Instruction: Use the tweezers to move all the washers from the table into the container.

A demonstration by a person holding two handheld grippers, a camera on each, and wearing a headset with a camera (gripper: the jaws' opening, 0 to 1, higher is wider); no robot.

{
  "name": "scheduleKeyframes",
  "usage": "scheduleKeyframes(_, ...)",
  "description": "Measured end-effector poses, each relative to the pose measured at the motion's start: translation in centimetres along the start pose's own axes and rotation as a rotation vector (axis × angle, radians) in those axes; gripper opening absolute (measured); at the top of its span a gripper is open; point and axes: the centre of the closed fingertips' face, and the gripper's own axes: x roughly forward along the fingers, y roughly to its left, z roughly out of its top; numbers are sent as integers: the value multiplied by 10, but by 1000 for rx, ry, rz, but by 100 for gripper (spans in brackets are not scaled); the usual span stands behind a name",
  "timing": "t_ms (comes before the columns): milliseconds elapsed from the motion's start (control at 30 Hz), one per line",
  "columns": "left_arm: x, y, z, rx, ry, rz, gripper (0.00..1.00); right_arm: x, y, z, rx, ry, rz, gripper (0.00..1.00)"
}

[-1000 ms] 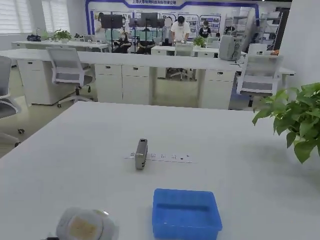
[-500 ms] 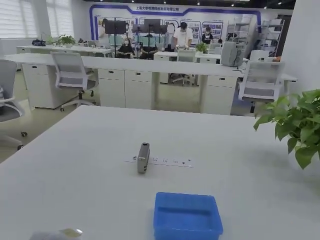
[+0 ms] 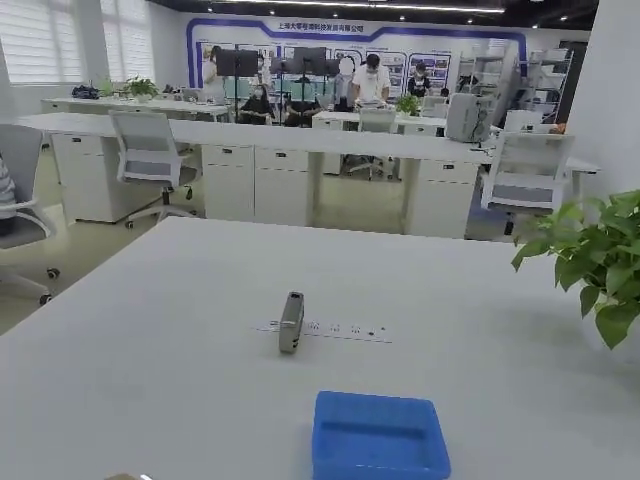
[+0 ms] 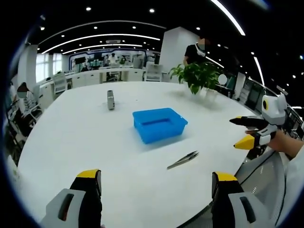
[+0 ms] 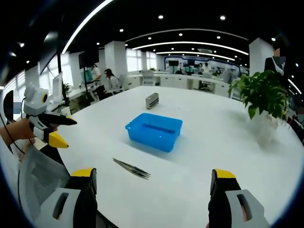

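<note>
Bench [image 3: 150, 340]: container [image 3: 380, 438] at front middle. Tweezers [image 4: 183, 160] lie on the bench before the container, towards the near edge, apart from it. Box [image 3: 291, 322] stands behind the container, on the left part of a socket strip [image 3: 350, 331]. Plant [image 3: 595, 250] at the right edge. Desks [image 3: 300, 135] and chairs [image 3: 150, 160] behind the bench.

The white bench [image 3: 150, 330] is carrying a blue container [image 3: 378, 438], with tweezers [image 4: 183, 160] lying near it, apart. A small grey device [image 3: 291, 322] is standing farther back, and a potted plant [image 5: 261, 95] is sitting toward one edge.
</note>
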Motion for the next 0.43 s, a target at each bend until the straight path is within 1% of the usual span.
scheduleKeyframes(100, -2, 2, -1, 10, -1, 12, 99, -2, 0, 1, 11, -8, 2, 99)
scheduleKeyframes(167, -2, 2, -1, 11, -2, 14, 99, -2, 0, 0, 5, -6, 0, 99)
scheduleKeyframes(300, -4, 0, -3, 0, -8, 12, 99, -2, 2, -3, -4, 2, 2, 99)
scheduleKeyframes(433, -7, -1, -7, 7, -3, 21, 99, -3, 3, -4, -2, 0, 6, 99)
